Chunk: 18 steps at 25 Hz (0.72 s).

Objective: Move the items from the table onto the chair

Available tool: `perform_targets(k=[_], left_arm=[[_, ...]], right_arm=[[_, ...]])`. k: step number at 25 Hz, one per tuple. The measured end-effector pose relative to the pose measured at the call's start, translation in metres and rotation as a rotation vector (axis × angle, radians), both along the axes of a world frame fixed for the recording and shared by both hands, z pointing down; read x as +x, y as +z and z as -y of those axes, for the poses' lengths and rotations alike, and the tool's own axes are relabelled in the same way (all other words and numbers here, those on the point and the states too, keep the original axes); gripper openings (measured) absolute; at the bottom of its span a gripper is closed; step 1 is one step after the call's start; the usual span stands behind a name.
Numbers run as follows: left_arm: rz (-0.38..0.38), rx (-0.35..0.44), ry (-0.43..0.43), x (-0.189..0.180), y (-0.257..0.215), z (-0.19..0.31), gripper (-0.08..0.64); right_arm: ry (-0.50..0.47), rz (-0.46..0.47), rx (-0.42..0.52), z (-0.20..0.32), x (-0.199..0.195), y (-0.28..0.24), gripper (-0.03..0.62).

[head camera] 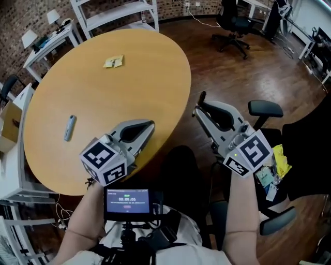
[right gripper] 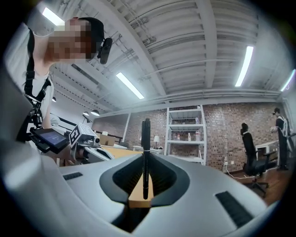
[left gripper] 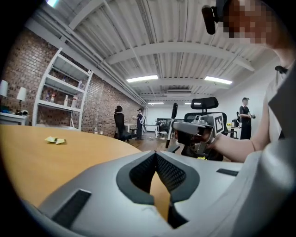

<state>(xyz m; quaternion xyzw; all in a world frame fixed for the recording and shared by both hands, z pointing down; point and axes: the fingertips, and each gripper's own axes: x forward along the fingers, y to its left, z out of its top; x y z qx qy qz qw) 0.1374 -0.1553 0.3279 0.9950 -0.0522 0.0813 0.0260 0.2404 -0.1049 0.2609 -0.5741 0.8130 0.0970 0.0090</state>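
A round wooden table (head camera: 103, 98) carries a yellow packet (head camera: 114, 61) far across it and a grey pen (head camera: 70, 127) near its left edge. My left gripper (head camera: 151, 125) hovers over the table's near edge, shut with nothing between its pads (left gripper: 172, 172). My right gripper (head camera: 199, 105) is off the table, between it and the black office chair (head camera: 265, 108). It is shut on a black pen (right gripper: 145, 139) that stands upright out of the jaws, also visible as a dark stick (head camera: 201, 98). A yellow packet (head camera: 280, 159) and some small packets (head camera: 265, 178) lie on the chair.
White shelving (head camera: 116, 10) stands behind the table and a white side table (head camera: 49, 39) at the back left. A cardboard box (head camera: 10, 121) sits left of the table. Another office chair (head camera: 235, 26) stands on the wood floor at the back. Several people are far off.
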Motion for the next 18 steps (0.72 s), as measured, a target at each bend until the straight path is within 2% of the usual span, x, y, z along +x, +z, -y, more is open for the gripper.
perform_targets(k=[4, 7, 12, 14, 16, 18], left_arm=[[-0.001, -0.013, 0.037, 0.037, -0.004, -0.016, 0.011], [-0.022, -0.065, 0.081, 0.064, -0.008, -0.033, 0.012], [-0.029, -0.050, 0.232, 0.115, -0.009, -0.087, 0.011], [-0.029, -0.068, 0.283, 0.132, -0.006, -0.106, 0.011], [-0.018, -0.081, 0.329, 0.145, 0.000, -0.125, 0.011], [-0.001, -0.081, 0.371, 0.155, 0.008, -0.141, 0.011]], right_arm=[[0.120, 0.031, 0.000, -0.046, 0.037, 0.009, 0.049], [0.257, 0.065, -0.032, -0.081, 0.073, 0.030, 0.050], [0.528, 0.193, -0.163, -0.151, 0.144, 0.097, 0.050], [0.631, 0.237, -0.224, -0.180, 0.169, 0.129, 0.049], [0.740, 0.248, -0.313, -0.209, 0.193, 0.167, 0.050], [0.856, 0.231, -0.447, -0.241, 0.217, 0.213, 0.051]])
